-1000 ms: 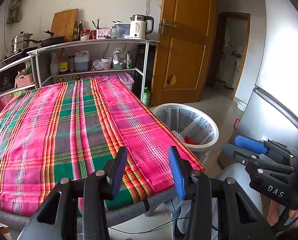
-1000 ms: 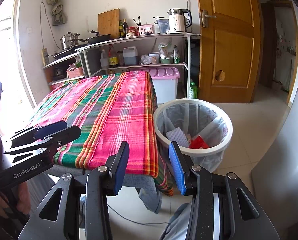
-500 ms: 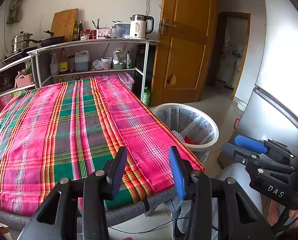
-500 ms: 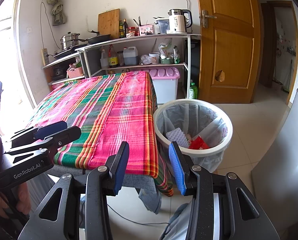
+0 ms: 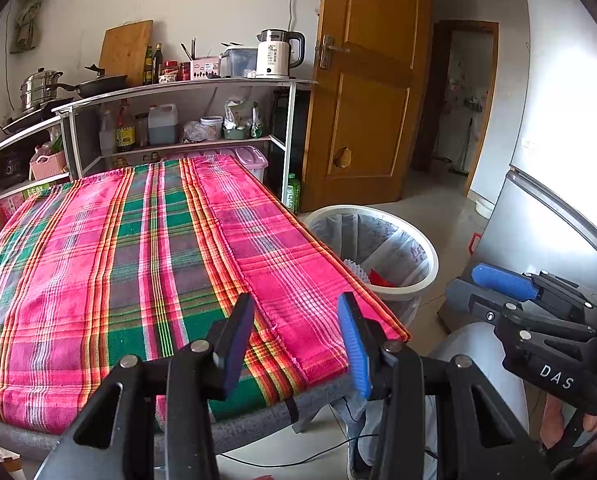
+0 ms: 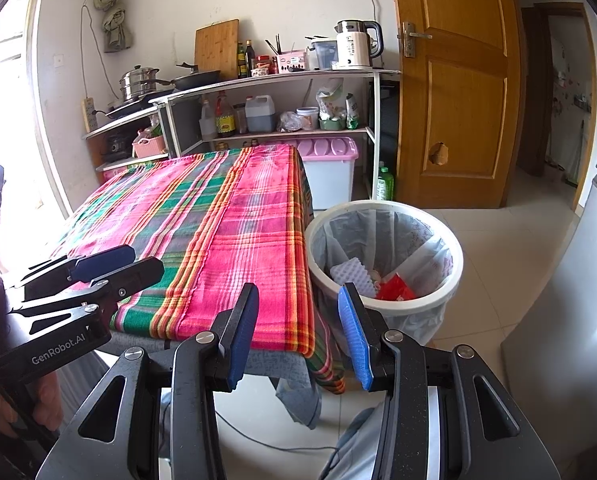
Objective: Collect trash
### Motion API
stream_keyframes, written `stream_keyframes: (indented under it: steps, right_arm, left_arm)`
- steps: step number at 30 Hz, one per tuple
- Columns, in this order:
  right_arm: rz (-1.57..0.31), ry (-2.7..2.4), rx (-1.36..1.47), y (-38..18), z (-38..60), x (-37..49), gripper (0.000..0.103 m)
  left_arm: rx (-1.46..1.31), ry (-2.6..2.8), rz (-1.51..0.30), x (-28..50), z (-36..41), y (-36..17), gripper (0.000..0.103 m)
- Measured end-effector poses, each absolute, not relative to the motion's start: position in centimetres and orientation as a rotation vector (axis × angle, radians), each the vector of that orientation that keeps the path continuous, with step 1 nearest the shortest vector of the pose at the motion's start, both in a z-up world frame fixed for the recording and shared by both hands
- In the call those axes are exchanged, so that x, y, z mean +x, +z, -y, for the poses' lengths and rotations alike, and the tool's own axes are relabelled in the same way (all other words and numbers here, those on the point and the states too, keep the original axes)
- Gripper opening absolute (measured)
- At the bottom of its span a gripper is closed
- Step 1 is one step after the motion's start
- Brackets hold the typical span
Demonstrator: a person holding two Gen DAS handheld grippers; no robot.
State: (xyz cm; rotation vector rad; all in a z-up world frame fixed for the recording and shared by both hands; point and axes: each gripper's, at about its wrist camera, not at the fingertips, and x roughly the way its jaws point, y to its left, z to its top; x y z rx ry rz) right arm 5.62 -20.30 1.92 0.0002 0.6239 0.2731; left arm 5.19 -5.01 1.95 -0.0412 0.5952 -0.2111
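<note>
Trash (image 6: 394, 292) lies in the bin (image 6: 454, 276) beside the plaid table (image 6: 238, 240) (both claws apart, empty).

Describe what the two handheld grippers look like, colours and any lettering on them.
Both are black plastic tools with silver pivot bolts and two fingers faced with ribbed blue pads. The left gripper carries white "GenRobot.AI" lettering on its side, seen from the right wrist view. The right gripper shows white "DAS" lettering in the left wrist view. A thin dark cable trails on the floor below.
</note>
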Motion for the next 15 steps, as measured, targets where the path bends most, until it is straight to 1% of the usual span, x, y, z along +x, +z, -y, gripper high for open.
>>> stream_keyframes:
  steps: [15]
  right_arm:
    - [-0.623, 0.269, 0.001, 1.98, 20.35, 5.70, 0.043]
  left_arm:
    - [-0.025, -0.221, -0.591, 5.07, 5.67, 1.85, 0.045]
